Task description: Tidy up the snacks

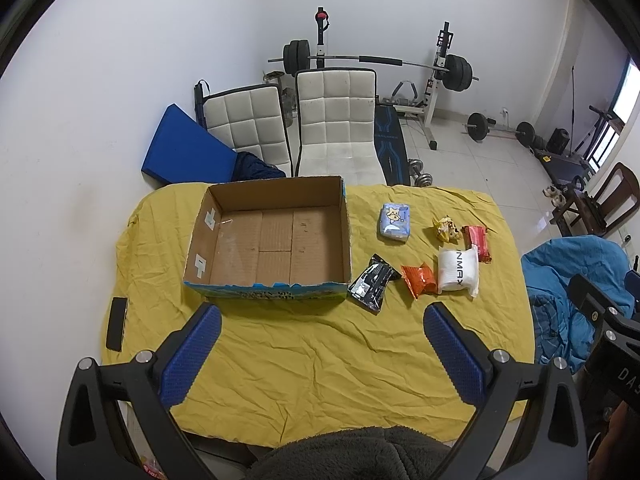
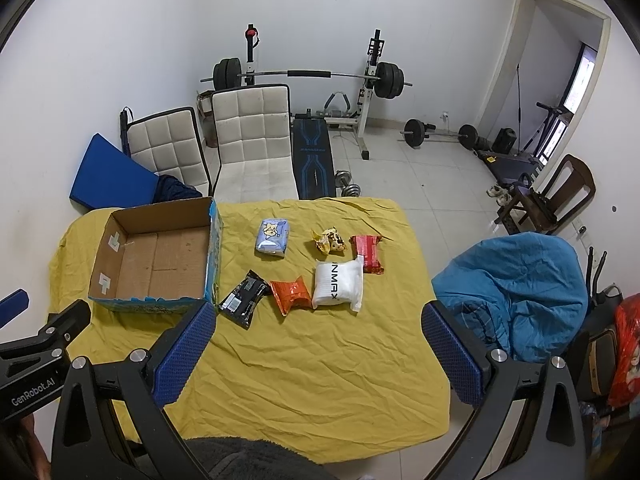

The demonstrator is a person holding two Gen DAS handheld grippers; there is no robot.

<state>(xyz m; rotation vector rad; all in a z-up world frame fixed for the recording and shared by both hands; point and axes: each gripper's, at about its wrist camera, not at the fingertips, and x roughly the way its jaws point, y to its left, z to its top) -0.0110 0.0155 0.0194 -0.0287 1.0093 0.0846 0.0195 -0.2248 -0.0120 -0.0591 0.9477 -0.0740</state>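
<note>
Six snack packets lie loose on a table beside an empty cardboard box, with both grippers held above the near edge.

The cardboard box (image 1: 267, 240), brown inside with a blue printed outside, sits open-topped on the left of the yellow cloth (image 1: 320, 360) covering the table. Just to its right lies a glossy black packet (image 2: 243, 299), then a crinkled orange packet (image 2: 291, 294) and a plump white packet (image 2: 338, 285) with dark lettering. Farther back are a pale blue packet (image 2: 273, 237) with a cartoon print, a crumpled yellow wrapper (image 2: 330, 241) whose contents I cannot make out, and a red packet (image 2: 367, 253) touching the white one. The left gripper (image 1: 320, 344) and right gripper (image 2: 316, 344) both have their blue-padded jaws spread wide, holding nothing.
</note>
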